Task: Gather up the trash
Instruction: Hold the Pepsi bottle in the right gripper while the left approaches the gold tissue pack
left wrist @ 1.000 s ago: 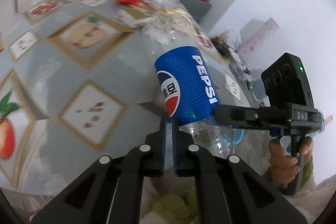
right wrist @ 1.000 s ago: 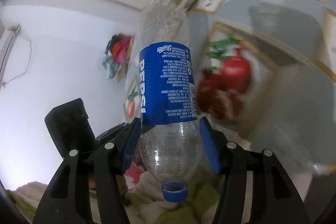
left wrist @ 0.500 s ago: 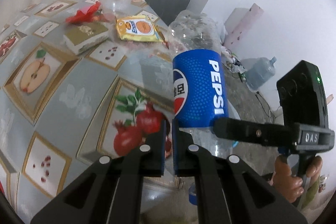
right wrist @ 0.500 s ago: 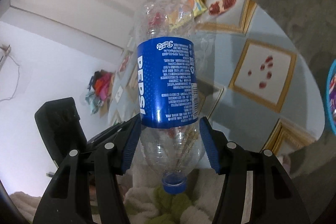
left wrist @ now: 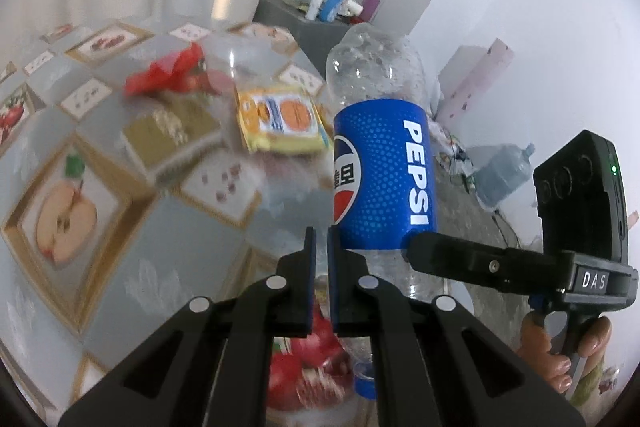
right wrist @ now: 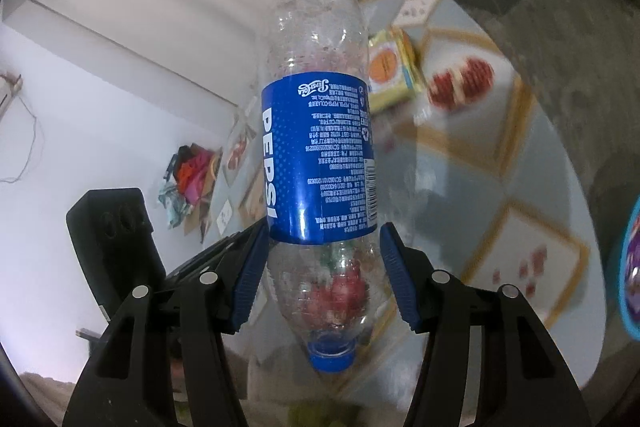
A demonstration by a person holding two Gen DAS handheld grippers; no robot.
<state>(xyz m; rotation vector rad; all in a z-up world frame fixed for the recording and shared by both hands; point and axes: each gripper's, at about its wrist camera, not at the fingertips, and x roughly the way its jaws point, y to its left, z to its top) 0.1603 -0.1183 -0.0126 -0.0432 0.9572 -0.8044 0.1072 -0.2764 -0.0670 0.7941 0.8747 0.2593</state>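
The right gripper (right wrist: 322, 281) clamps the empty bottle (right wrist: 320, 163) cap-down; the left gripper (left wrist: 320, 283) is closed, empty — carry steadily to the bin, squeezing gently.

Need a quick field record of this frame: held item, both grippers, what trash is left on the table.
held item: empty Pepsi bottle, cap end toward the camera
right gripper: shut on the bottle below its label
left gripper: shut, empty
on table: yellow snack packet, red wrapper, olive box
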